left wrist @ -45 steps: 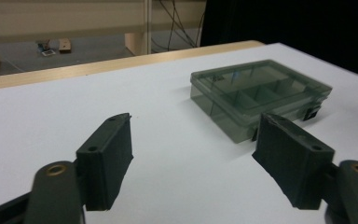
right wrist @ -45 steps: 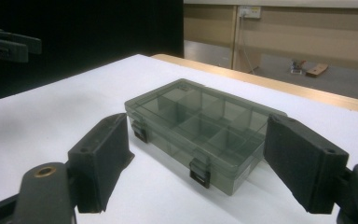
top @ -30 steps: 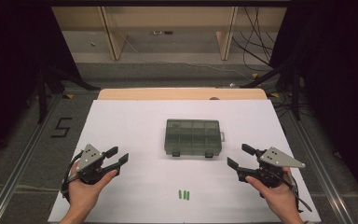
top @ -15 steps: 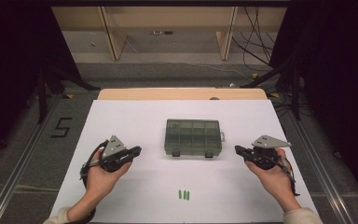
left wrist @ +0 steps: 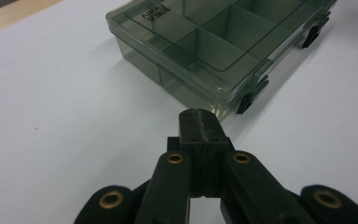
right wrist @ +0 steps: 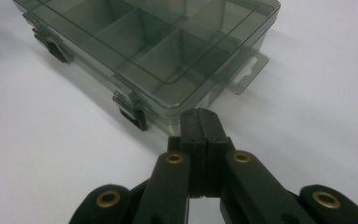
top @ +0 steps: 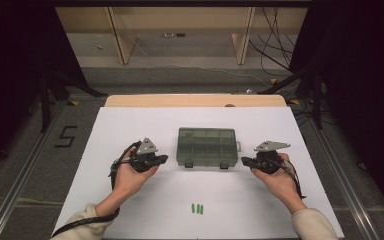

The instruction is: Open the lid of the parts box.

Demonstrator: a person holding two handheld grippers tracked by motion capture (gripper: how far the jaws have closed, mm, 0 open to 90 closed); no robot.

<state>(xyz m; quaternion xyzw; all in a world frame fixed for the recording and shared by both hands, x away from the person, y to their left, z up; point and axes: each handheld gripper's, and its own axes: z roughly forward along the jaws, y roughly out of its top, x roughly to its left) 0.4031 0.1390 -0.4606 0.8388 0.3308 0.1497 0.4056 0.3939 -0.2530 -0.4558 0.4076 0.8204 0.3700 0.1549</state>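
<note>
A smoky clear compartment box lies closed in the middle of the white table sheet, its two black latches facing the person. My left gripper is just off the box's front left corner, jaws shut with nothing between them; the box sits right ahead of its tips. My right gripper is at the box's front right corner, also shut and empty, with the box and its hang tab just beyond the tips.
A few small green pieces lie together near the front edge of the white sheet. A wooden table edge runs behind the sheet. Dark stands and cables stand on the floor to both sides.
Both hands moved forward and inward from the front of the table to the box's front corners. The jaws, open a second ago, are shut.
</note>
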